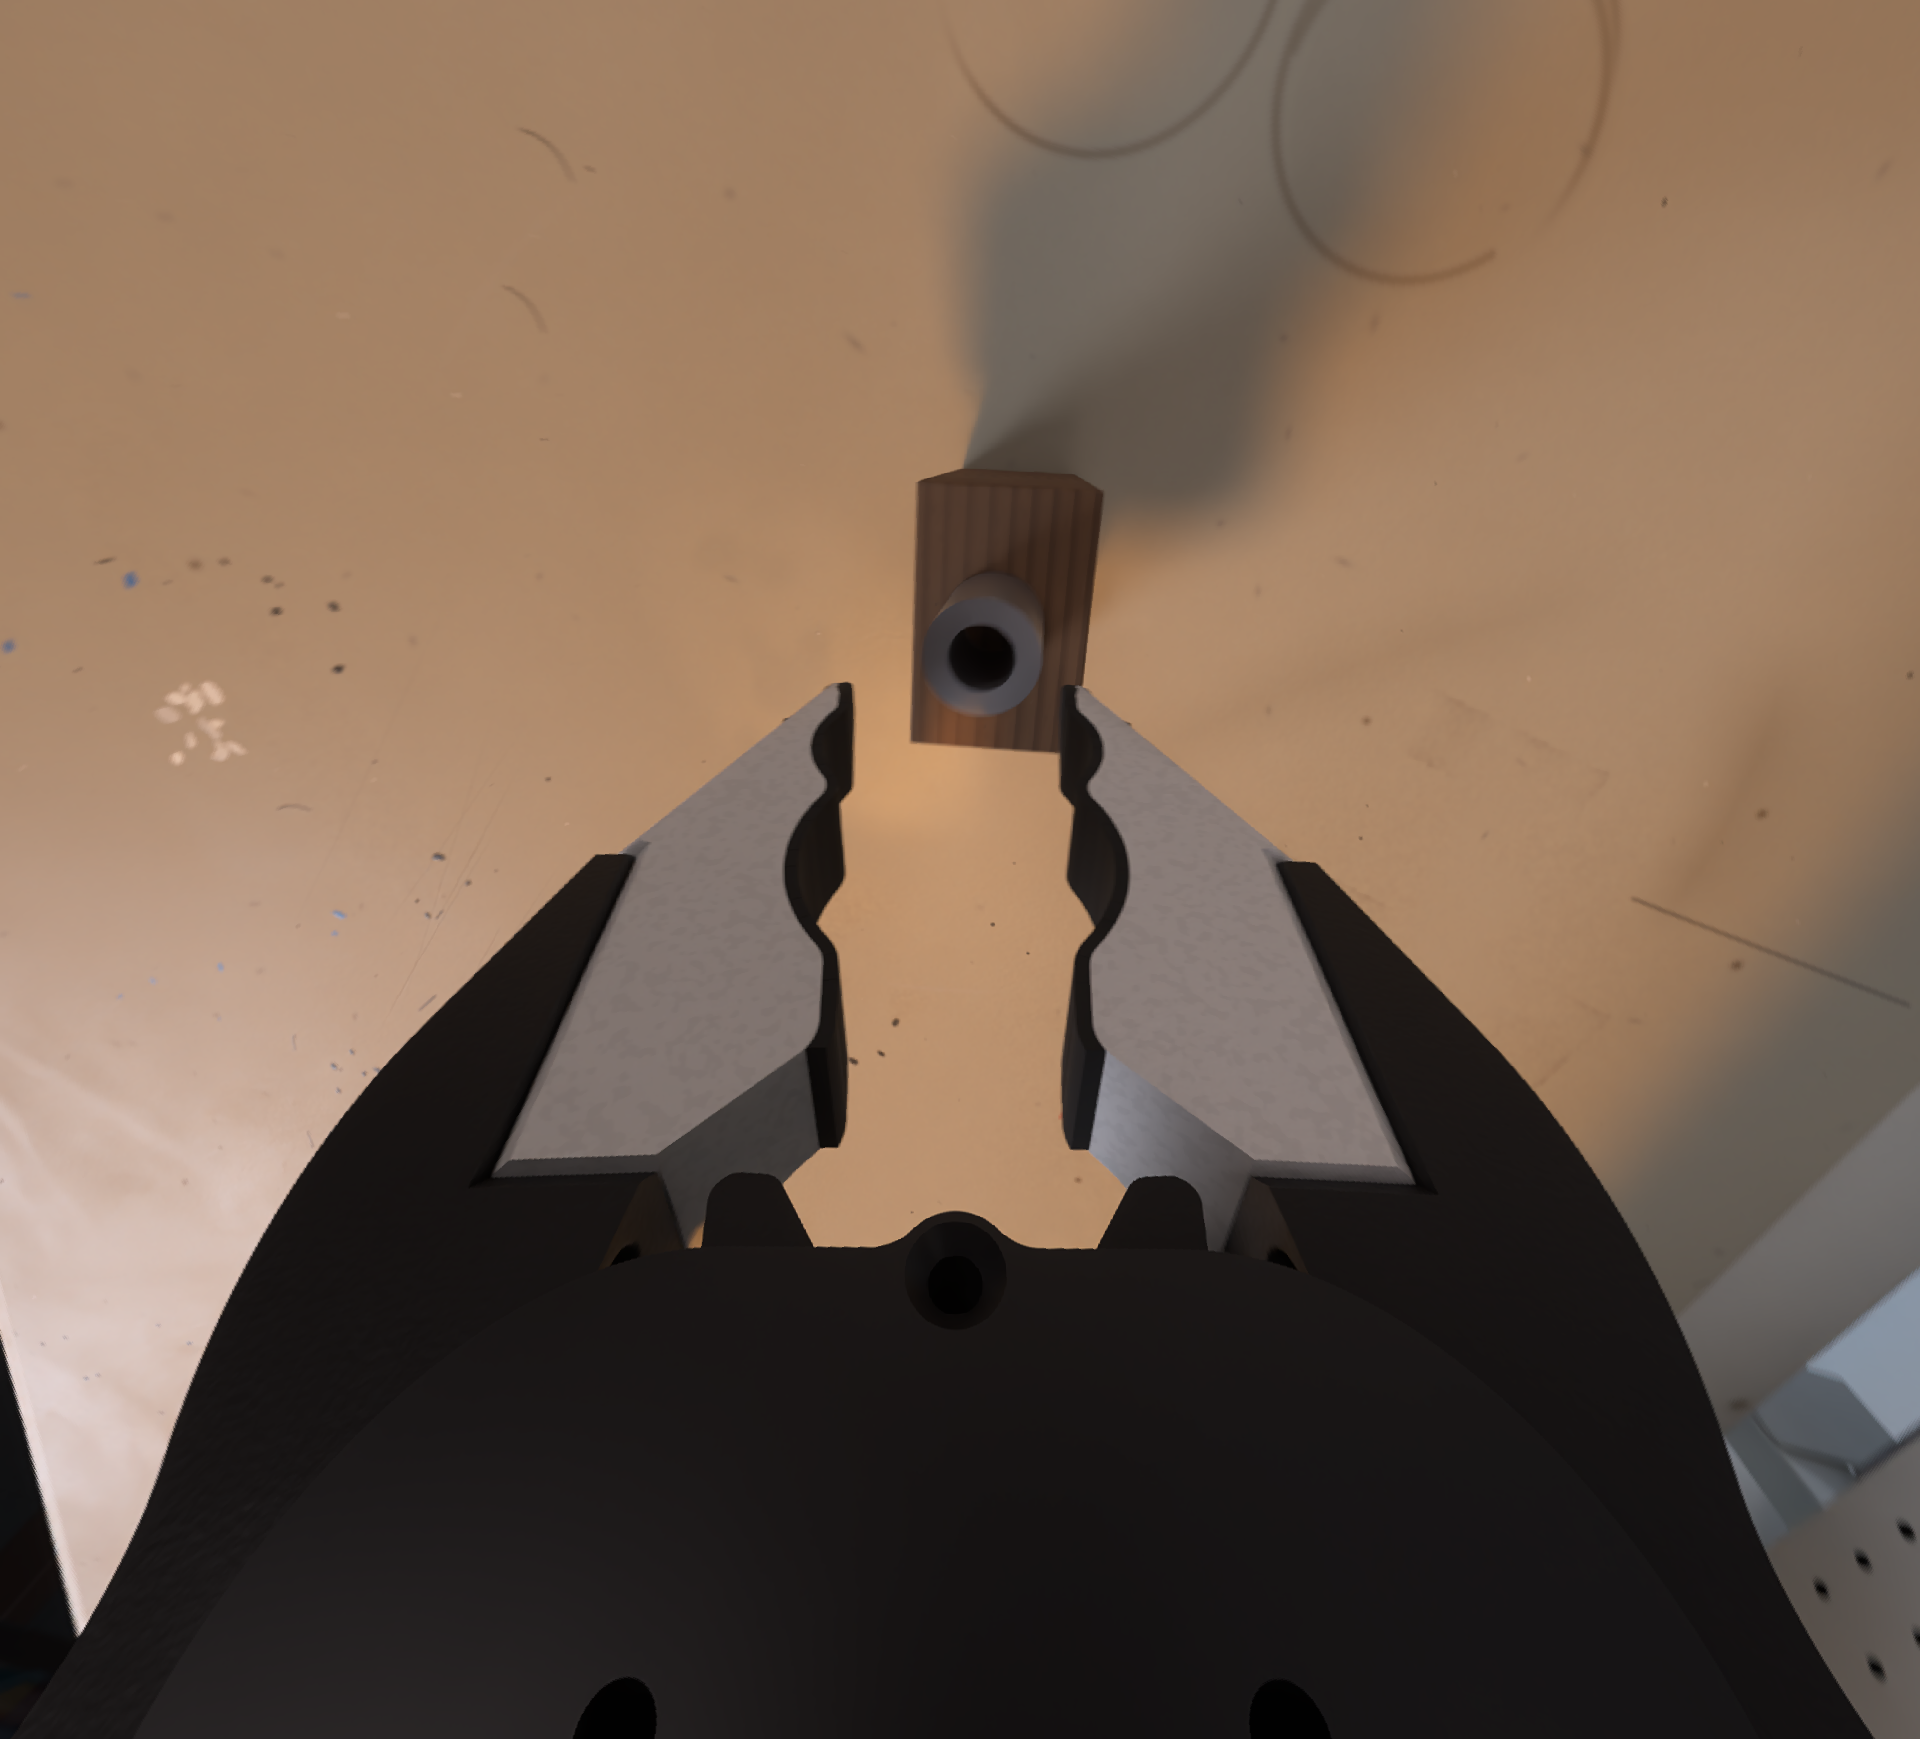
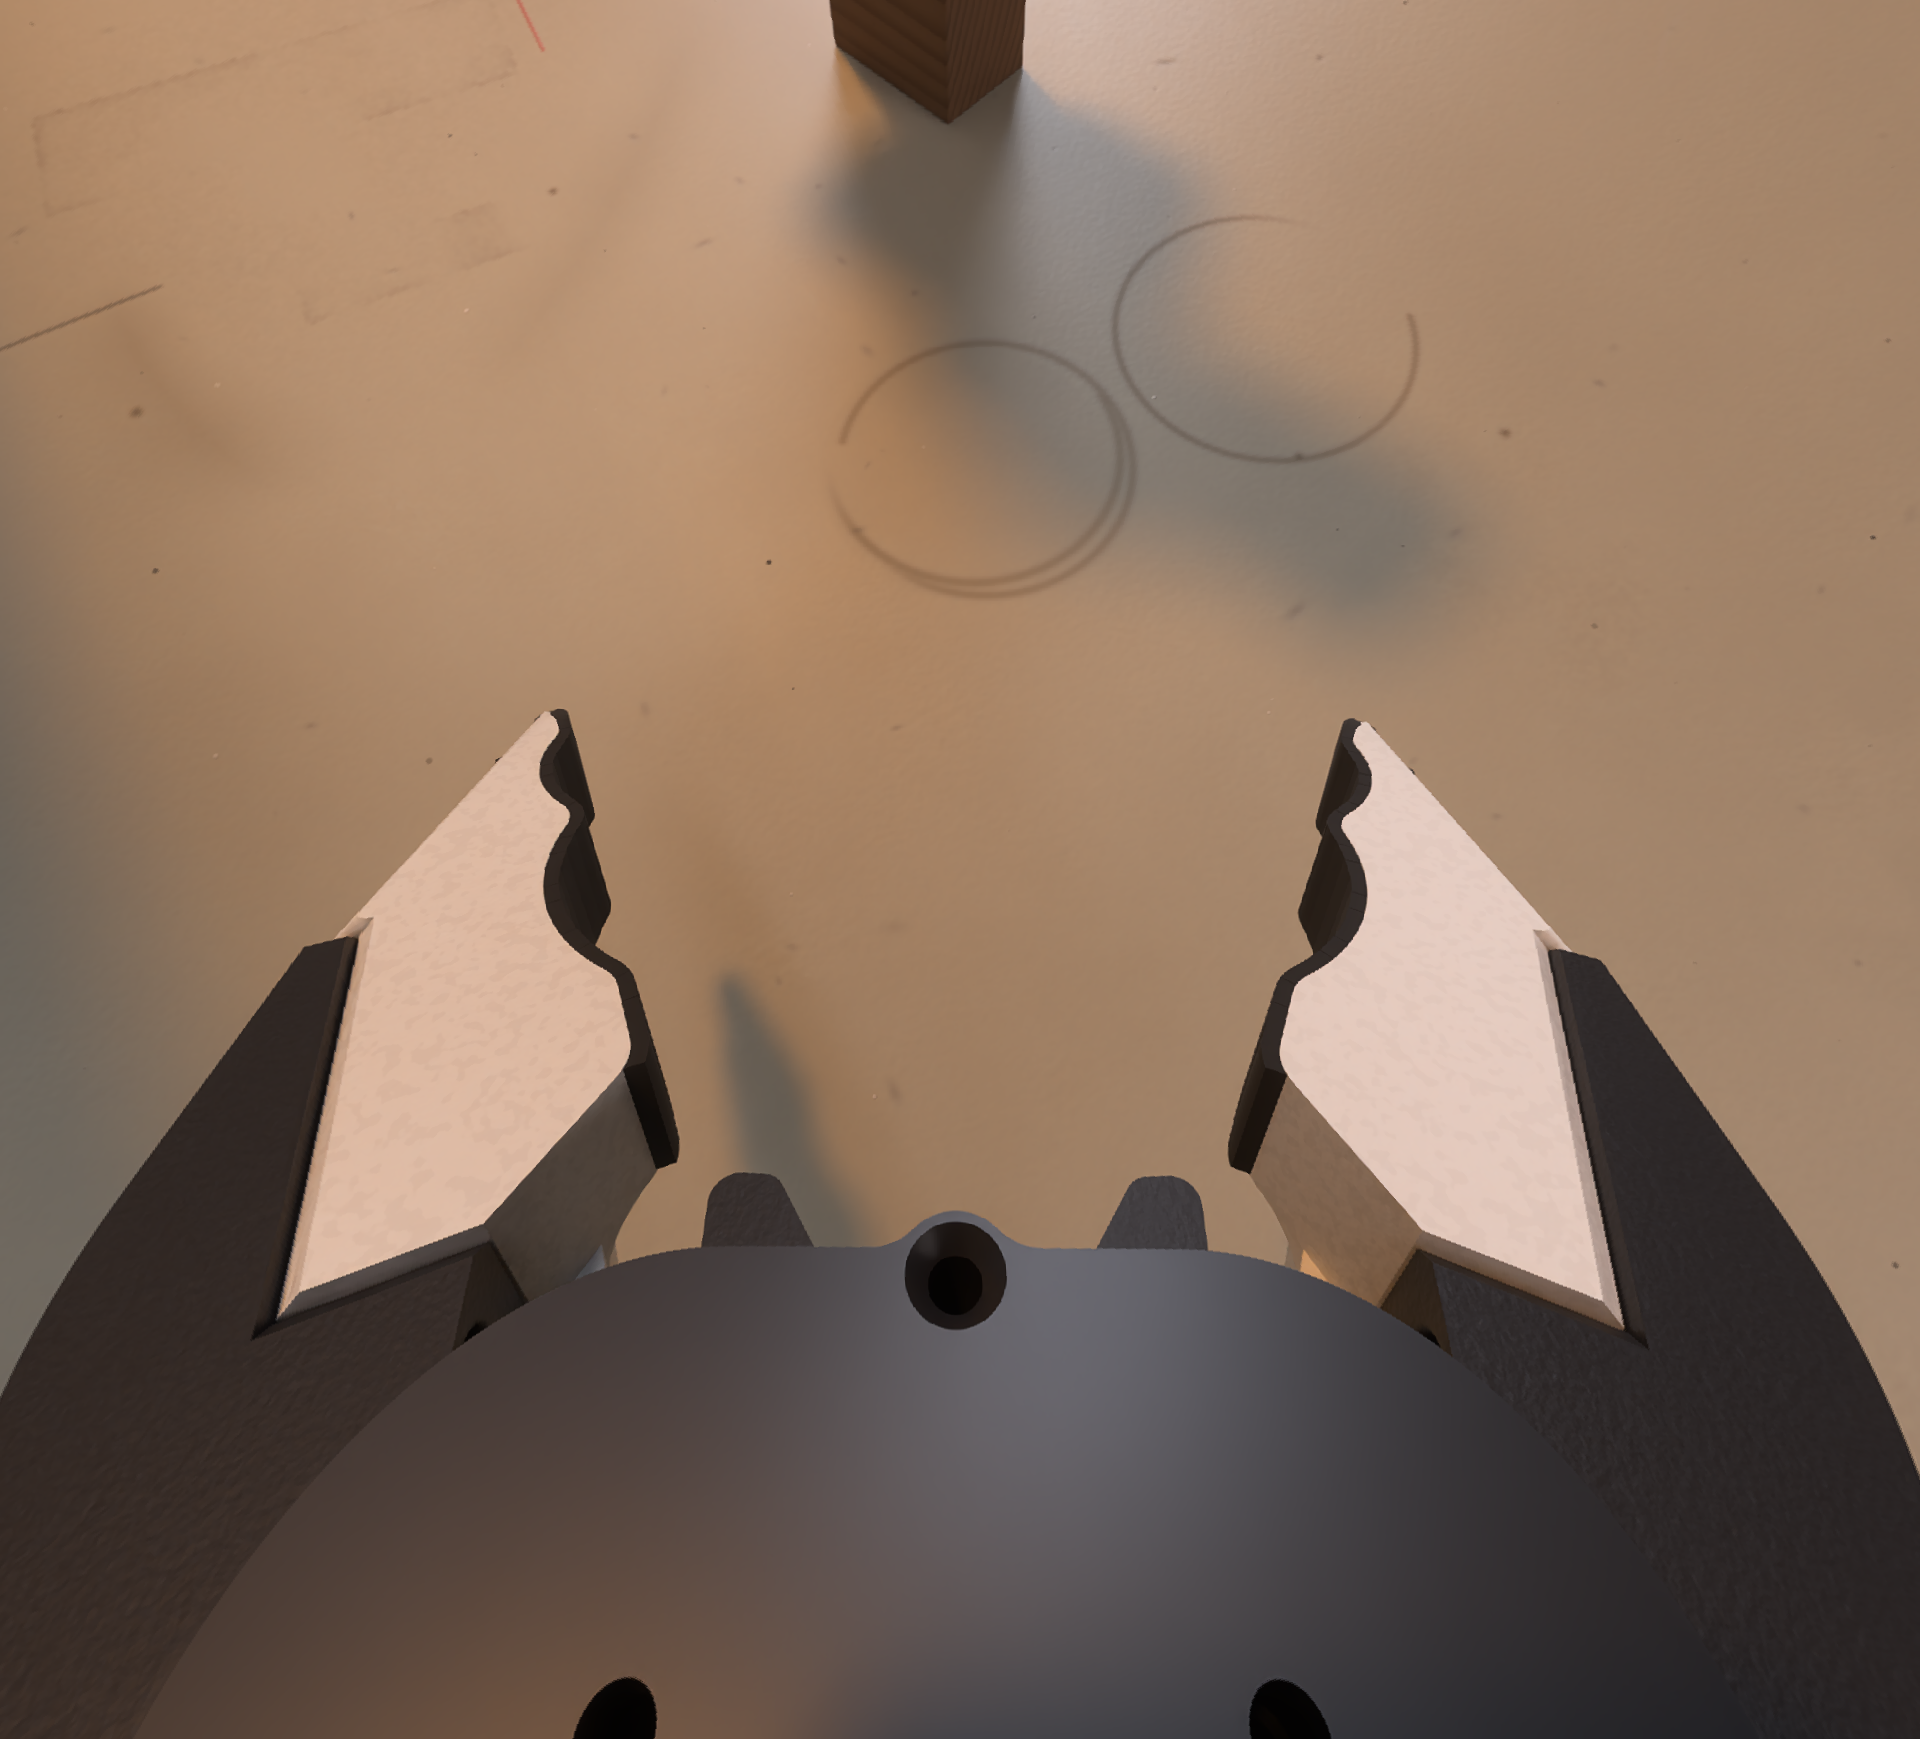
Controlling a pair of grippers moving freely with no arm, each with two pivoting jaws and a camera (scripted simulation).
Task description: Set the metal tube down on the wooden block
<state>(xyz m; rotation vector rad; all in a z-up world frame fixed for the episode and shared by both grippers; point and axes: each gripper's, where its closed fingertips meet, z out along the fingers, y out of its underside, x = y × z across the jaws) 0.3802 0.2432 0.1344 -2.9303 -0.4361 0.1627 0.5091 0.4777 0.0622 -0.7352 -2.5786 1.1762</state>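
One metal tube (image 1: 981,653) stands on the wooden block (image 1: 1004,546), just beyond the parted jaws.

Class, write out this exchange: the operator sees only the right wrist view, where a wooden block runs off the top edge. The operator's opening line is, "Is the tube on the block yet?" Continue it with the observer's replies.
Observer: Yes. In the left wrist view the metal tube stands upright on top of the wooden block.
Operator: Is the left gripper holding it?
Observer: No. The left gripper is open, its fingertips flanking the tube without touching.
Operator: Where on the top face does it sit?
Observer: Toward the end nearest the left gripper, leaving the far part of the top bare.
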